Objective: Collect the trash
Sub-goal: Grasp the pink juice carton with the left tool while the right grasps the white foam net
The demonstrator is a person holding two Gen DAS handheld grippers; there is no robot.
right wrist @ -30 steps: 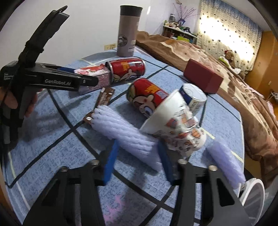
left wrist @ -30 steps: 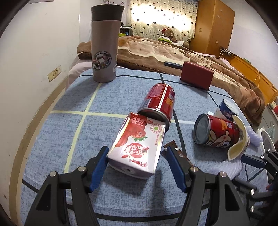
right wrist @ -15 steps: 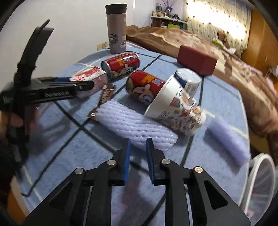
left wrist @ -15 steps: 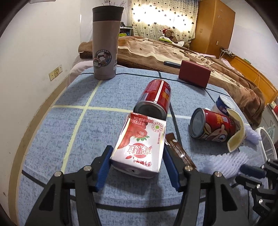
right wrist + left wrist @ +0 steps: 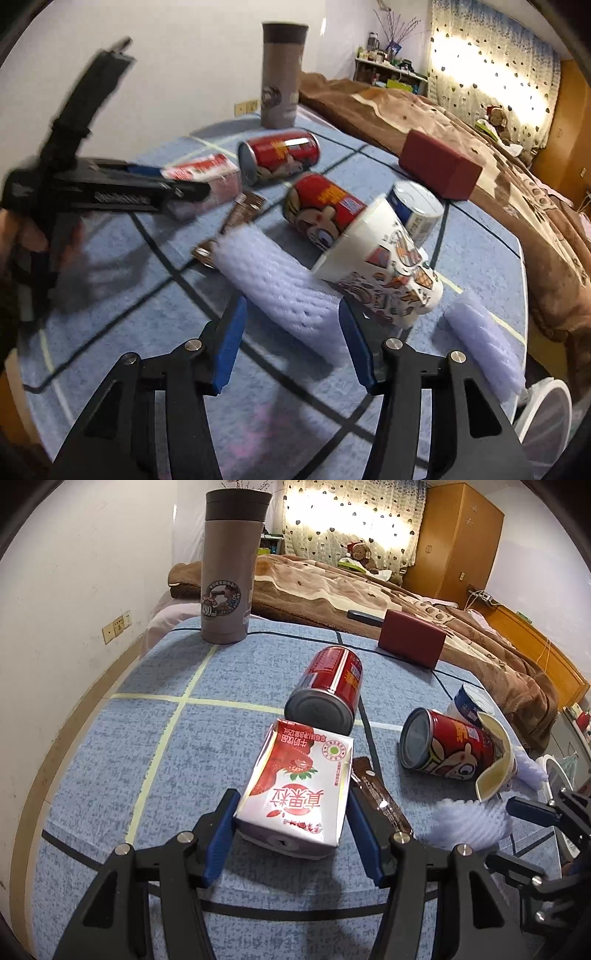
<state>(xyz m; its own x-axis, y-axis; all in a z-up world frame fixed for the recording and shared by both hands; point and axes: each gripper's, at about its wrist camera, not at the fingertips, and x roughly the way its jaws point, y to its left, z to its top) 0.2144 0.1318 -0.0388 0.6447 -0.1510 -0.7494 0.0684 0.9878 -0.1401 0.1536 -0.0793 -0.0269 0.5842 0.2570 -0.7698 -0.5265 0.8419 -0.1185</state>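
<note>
A blue checked table (image 5: 110,760) holds litter. 2 red cans (image 5: 328,690) lie beside a tipped paper cup (image 5: 384,266). The left gripper (image 5: 291,827) pinches a light, crushable milk carton (image 5: 299,786) by its sides. The right gripper (image 5: 291,336), jaws just reopened and spread, straddles a soft foam net sleeve (image 5: 280,288), best squeezed mid-length.

"480 ml" on grey flask (image 5: 231,565)

Left gripper (image 5: 291,830) with blue pads closed against a red-and-white drink carton (image 5: 297,786) lying on the blue tablecloth (image 5: 129,738), two red cans (image 5: 328,690) beyond, brown wrapper (image 5: 380,797) just beside.
</note>
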